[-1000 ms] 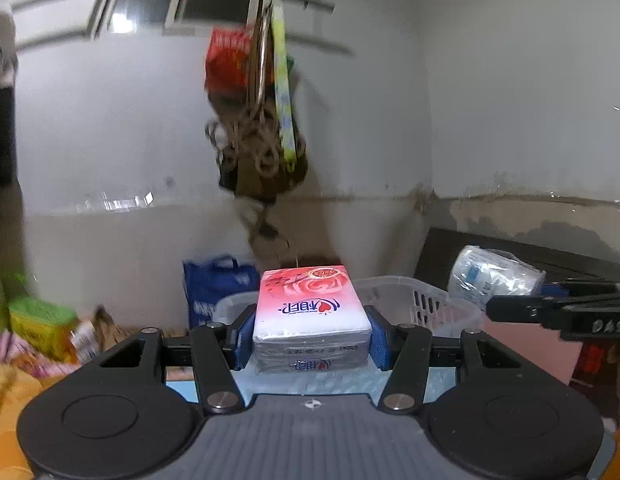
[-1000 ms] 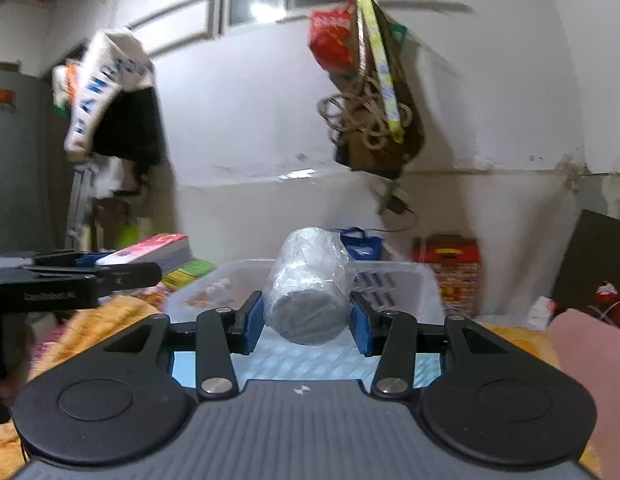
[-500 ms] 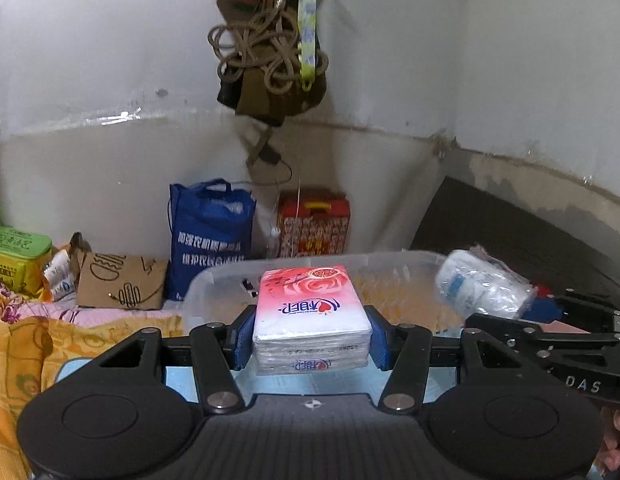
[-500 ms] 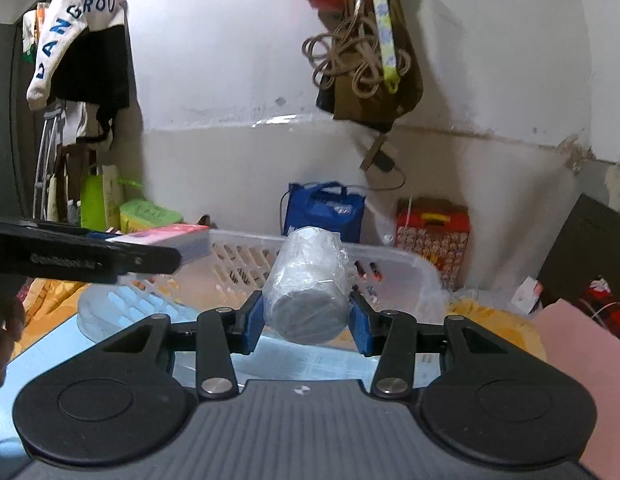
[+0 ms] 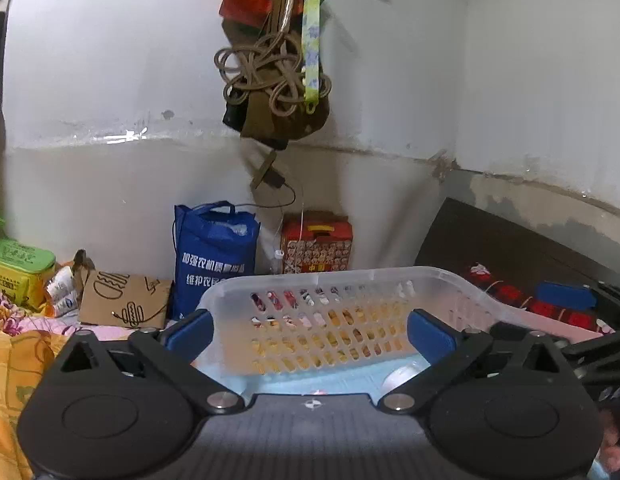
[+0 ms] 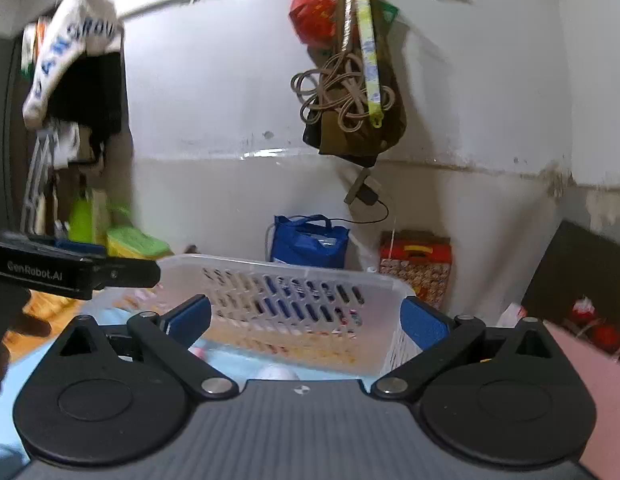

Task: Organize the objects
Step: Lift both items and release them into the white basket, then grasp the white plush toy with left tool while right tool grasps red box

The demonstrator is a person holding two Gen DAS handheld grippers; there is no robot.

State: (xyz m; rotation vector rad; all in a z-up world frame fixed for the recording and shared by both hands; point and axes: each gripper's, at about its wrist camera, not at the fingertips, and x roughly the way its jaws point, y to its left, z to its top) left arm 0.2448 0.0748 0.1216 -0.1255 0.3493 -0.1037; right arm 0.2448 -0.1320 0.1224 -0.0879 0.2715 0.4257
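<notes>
Both sets of fingers spread wide, empty: left gripper (image 5: 310, 330) & right gripper (image 6: 306, 322) hover at the slotted plastic basket (image 5: 342, 296), prob. for drop-offs.

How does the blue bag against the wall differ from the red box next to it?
The blue bag is soft, has handles and white lettering on plain blue; the red box is rigid and squared, covered in a small repeated pattern with a yellow panel. The blue bag stands taller and to the left; the red box is squatter, to the right. Both stand by the wall behind the white basket.
</notes>
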